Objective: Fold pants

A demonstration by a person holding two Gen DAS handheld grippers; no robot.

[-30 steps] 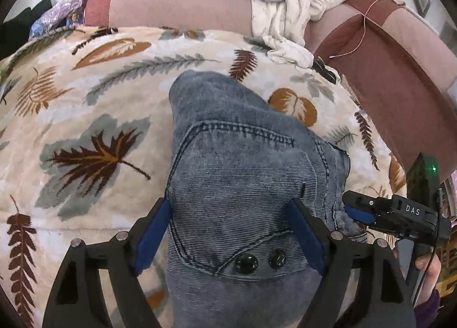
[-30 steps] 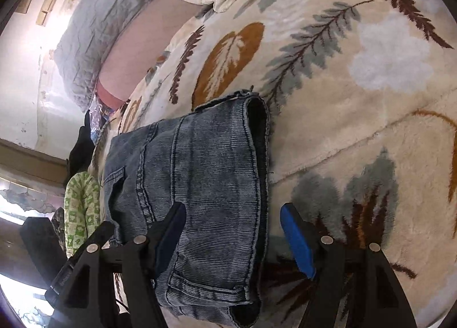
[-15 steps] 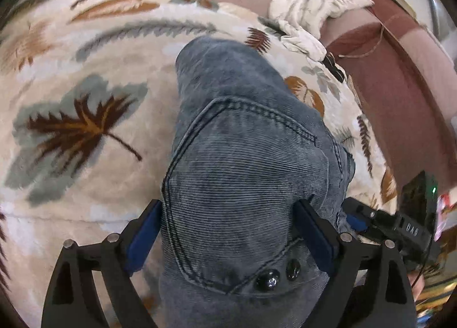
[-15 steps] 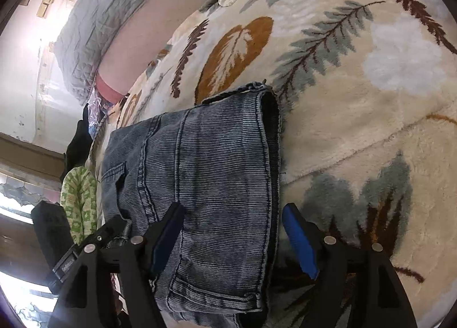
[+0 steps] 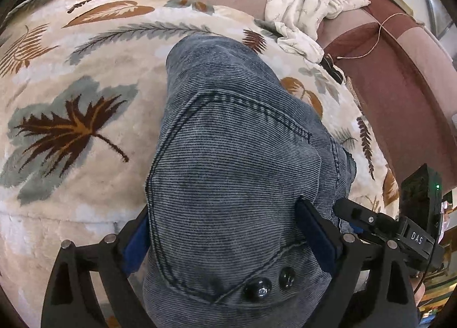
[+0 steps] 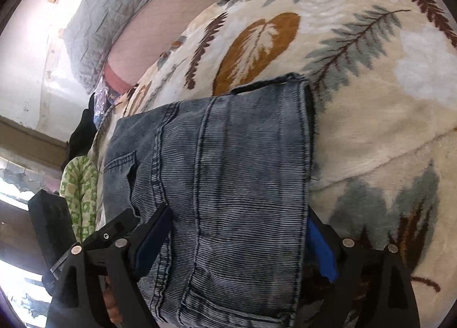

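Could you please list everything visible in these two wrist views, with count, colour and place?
Folded blue-grey denim pants: one, lying on the blanket, between both grippers' fingers.
Plush cream blanket with a brown and grey leaf print: one, under the pants.
Crumpled cream cloth: one, beyond the blanket.
Grey quilted pillow: one, far left in the right wrist view.
Pink and maroon bed surface: one, behind and beside the blanket.
Green patterned cloth: one, left of the pants.
Left gripper: black with blue pads; jaws wide, have just been opening astride the pants.
Right gripper: the same; jaws wide, have just been opening astride the pants.
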